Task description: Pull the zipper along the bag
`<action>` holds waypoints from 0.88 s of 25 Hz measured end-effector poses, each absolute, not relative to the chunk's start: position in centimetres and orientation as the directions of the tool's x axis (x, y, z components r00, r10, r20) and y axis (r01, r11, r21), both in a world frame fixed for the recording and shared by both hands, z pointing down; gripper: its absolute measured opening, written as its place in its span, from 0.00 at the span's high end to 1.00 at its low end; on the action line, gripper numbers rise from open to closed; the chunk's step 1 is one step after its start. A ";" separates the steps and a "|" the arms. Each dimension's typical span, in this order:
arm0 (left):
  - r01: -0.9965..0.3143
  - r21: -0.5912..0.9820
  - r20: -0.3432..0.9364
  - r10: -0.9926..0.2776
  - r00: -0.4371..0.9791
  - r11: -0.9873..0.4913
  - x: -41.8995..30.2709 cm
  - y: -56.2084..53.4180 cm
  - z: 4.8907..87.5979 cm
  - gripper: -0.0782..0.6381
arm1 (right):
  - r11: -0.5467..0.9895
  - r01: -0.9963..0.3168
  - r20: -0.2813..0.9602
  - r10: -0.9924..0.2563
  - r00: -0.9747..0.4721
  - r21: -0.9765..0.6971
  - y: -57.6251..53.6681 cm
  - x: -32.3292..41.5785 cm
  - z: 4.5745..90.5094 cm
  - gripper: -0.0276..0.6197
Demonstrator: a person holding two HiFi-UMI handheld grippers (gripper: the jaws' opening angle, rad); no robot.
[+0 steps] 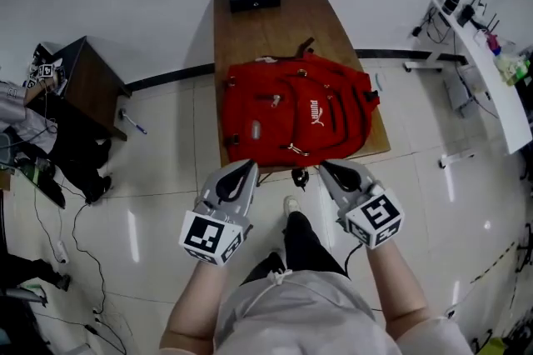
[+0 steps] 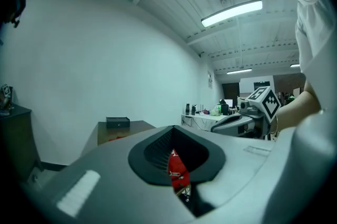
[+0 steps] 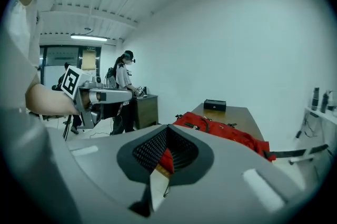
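Though near, bag (image 1: 296,116) beyond fingers (image 1: 236,182)

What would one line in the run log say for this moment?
left gripper: shut, empty | right gripper: shut, empty | red backpack: lying on wooden table, untouched by either gripper

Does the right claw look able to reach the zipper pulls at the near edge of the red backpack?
Probably yes. The right claw hangs short of the red backpack, with nothing between them, and the zipper pulls lie uncovered. Its jaws are shut, so it must open first.
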State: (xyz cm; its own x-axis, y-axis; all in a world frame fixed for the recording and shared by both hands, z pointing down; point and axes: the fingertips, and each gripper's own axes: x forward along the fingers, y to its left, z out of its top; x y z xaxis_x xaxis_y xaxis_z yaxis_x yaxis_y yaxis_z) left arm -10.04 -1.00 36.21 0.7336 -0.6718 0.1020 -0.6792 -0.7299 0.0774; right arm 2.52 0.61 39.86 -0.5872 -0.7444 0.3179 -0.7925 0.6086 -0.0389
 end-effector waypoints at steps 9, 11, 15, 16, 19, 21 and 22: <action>-0.646 0.060 0.086 -0.641 0.763 -0.761 -10.7 8.2 35.2 0.88 | 0.515 -0.857 0.200 -0.842 -0.501 0.020 9.5 2.4 36.7 0.95; -0.651 0.079 0.081 -0.646 0.759 -0.755 -10.0 9.5 35.2 0.88 | 0.509 -0.860 0.193 -0.846 -0.497 0.017 10.5 3.0 36.7 0.95; -0.657 0.085 0.069 -0.654 0.754 -0.749 -7.7 11.2 34.6 0.88 | 0.505 -0.863 0.198 -0.848 -0.492 0.021 11.7 5.0 36.5 0.95; -0.660 0.082 0.067 -0.657 0.751 -0.747 -7.1 11.6 34.5 0.88 | 0.505 -0.863 0.198 -0.848 -0.491 0.023 12.0 5.5 36.4 0.95; -0.668 0.079 0.070 -0.665 0.744 -0.740 -5.5 12.4 34.3 0.88 | 0.504 -0.864 0.191 -0.849 -0.492 0.018 12.8 6.6 36.3 0.95; -0.674 0.081 0.069 -0.670 0.739 -0.734 -4.6 12.7 34.1 0.88 | 0.510 -0.860 0.190 -0.846 -0.498 0.014 13.2 7.3 36.4 0.95; -0.677 0.083 0.069 -0.674 0.736 -0.731 -4.2 12.9 34.1 0.88 | 0.516 -0.857 0.190 -0.843 -0.504 0.013 13.3 7.6 36.4 0.95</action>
